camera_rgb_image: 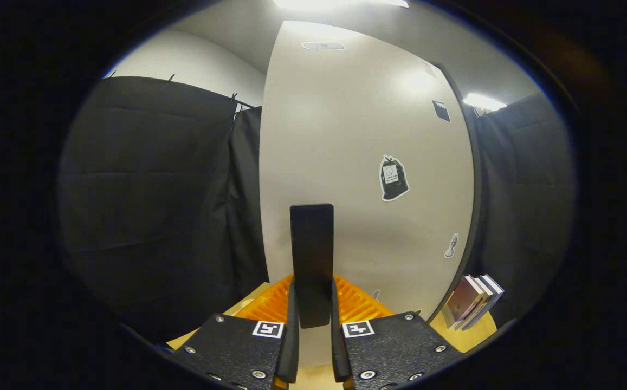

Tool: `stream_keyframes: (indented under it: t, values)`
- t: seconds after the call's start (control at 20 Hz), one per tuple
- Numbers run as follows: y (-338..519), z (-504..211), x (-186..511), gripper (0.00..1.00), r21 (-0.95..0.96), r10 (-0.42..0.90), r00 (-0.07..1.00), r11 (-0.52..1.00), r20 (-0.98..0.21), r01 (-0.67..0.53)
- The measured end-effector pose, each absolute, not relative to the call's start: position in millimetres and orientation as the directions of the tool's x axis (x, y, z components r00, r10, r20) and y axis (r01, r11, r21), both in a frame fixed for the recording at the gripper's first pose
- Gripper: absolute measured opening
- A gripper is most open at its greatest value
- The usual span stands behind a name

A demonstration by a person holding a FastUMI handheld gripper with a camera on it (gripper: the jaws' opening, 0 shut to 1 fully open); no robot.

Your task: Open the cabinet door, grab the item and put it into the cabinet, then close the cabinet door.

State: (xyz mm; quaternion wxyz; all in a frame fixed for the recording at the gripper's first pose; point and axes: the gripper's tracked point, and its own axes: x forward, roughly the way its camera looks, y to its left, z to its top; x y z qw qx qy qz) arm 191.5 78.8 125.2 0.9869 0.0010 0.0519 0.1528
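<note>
Straight ahead stands the tall white cabinet door (346, 141), a smooth, matte panel with a dark edge down its right side, filling the space beyond the fingers. Black pleated cloth hangs to either side of it. On the door's face sit a black bag-shaped sticker (393, 179), a small black square sticker (441, 110) higher up, and a tiny grey one lower right. Below, an orange ribbed plastic piece (356, 303) spreads out on both sides behind the fingers, resting on a pale wooden surface (470, 333). A short stack of books (473, 300) leans at the door's lower right, spines tilted.

The gripper (311, 346) points level at the door, its two flat black plates carrying square coded markers and small screws. Its fingers (292, 336) are drawn close together, and both press on the flat black rectangular item (311, 260), a smooth upright slab that rises from between them in front of the door. The item's lower end sits down in the narrow gap, its upper end clear above the orange piece.
</note>
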Motion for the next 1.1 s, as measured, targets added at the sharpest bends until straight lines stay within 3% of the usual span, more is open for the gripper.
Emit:
stream_keyframes:
  t: [0.95, 1.1]
  values:
    - [-6.7, 125.0, 122.8, 0.23, 0.037, 0.157, 0.984, 0.987, -0.089, -0.154]
    - [-12.7, 123.6, 124.5, 0.19, 0.023, 0.124, 0.989, 0.992, -0.083, -0.122]
